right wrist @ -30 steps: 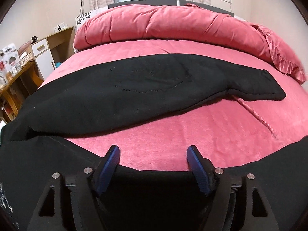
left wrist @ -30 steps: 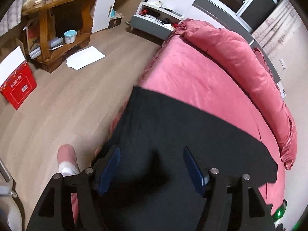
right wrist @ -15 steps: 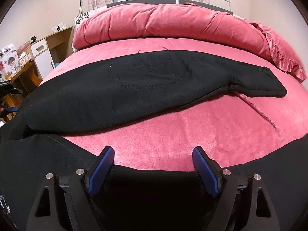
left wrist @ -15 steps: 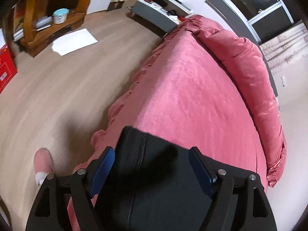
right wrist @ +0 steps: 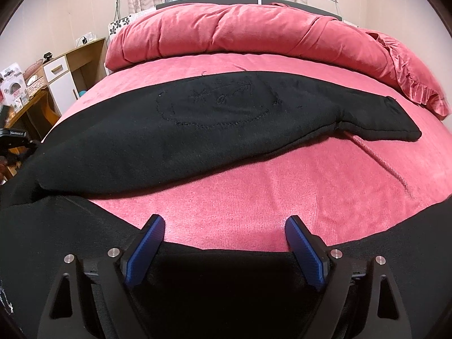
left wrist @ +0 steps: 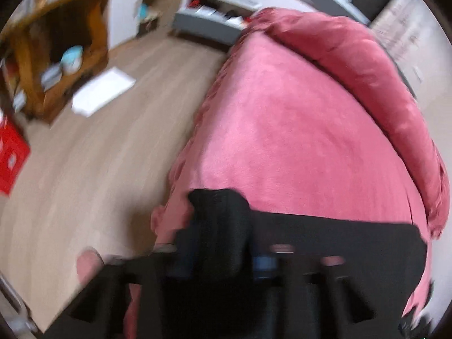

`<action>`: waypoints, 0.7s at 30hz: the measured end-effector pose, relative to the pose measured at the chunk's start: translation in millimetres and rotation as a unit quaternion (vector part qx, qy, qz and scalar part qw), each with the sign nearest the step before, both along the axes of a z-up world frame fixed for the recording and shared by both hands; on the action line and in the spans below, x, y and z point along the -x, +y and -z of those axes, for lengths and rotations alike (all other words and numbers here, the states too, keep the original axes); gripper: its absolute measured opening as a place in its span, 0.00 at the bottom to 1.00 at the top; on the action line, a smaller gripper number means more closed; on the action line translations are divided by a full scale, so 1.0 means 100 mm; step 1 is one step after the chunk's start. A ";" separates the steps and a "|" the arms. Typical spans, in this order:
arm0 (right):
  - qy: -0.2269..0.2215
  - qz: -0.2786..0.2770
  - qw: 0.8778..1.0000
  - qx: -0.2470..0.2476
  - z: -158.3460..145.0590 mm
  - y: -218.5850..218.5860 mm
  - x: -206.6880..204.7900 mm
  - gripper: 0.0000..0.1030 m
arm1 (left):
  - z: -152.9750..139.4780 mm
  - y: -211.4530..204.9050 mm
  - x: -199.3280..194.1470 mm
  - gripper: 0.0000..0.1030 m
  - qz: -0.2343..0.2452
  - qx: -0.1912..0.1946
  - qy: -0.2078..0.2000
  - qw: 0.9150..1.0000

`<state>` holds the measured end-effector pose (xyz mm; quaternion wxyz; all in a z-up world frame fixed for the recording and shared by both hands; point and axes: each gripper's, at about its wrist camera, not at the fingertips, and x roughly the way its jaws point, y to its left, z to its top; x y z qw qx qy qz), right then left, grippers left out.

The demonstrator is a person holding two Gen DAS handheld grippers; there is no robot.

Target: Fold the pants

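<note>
Black pants (right wrist: 197, 130) lie across the pink bed (right wrist: 254, 192), one leg stretched from left to right and another part along the near edge. In the blurred left wrist view my left gripper (left wrist: 223, 260) is at the end of the pants (left wrist: 339, 243) by the bed's left corner. Its jaws are closing, and a bunched fold of black cloth is pinched between the blue pads. My right gripper (right wrist: 224, 231) hovers over the near strip of pants. Its jaws are opening wide, and the cloth's edge runs between them without touching the pads.
A rolled pink quilt (right wrist: 240, 31) fills the head of the bed. A pink cord (right wrist: 378, 161) trails from the pants on the right. On the floor to the left are a wooden shelf (left wrist: 56, 56), a white sheet (left wrist: 101, 91), a red box (left wrist: 11, 155) and a person's foot (left wrist: 89, 262).
My left gripper slid along the pants to their end at the bed corner and sank, then its jaws came together on the cloth. The right jaws spread a little wider.
</note>
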<state>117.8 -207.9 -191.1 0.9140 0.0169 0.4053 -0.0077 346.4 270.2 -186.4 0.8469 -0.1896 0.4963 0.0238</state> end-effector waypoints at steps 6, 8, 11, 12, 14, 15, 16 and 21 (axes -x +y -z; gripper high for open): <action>-0.001 0.001 1.000 0.000 0.00 0.00 0.00 0.85 | -0.48 -0.27 0.31 0.13 0.020 -0.058 -0.080 0.995; -0.001 0.001 1.000 0.000 0.00 0.00 0.00 0.85 | -0.62 -0.35 0.44 0.13 0.026 -0.072 -0.105 0.992; -0.001 0.001 1.000 0.000 0.00 0.00 0.00 0.86 | -0.81 -0.40 0.65 0.13 0.027 -0.069 -0.134 0.988; -0.001 0.001 1.000 0.000 0.00 0.00 0.00 0.86 | -0.87 -0.40 0.72 0.13 0.027 -0.062 -0.142 0.988; -0.001 0.002 1.000 0.000 0.00 0.00 0.00 0.86 | -0.97 -0.40 0.92 0.13 0.026 -0.033 -0.164 0.985; -0.001 0.002 1.000 0.001 0.00 0.00 0.00 0.86 | -1.01 -0.40 1.01 0.13 0.025 -0.021 -0.173 0.984; -0.001 0.002 1.000 0.001 0.00 0.00 0.00 0.86 | -1.04 -0.39 1.11 0.13 0.022 -0.009 -0.180 0.983; 0.001 0.002 1.000 0.001 0.00 -0.01 -0.02 0.86 | -1.08 -0.46 1.71 0.13 0.012 0.047 -0.197 0.979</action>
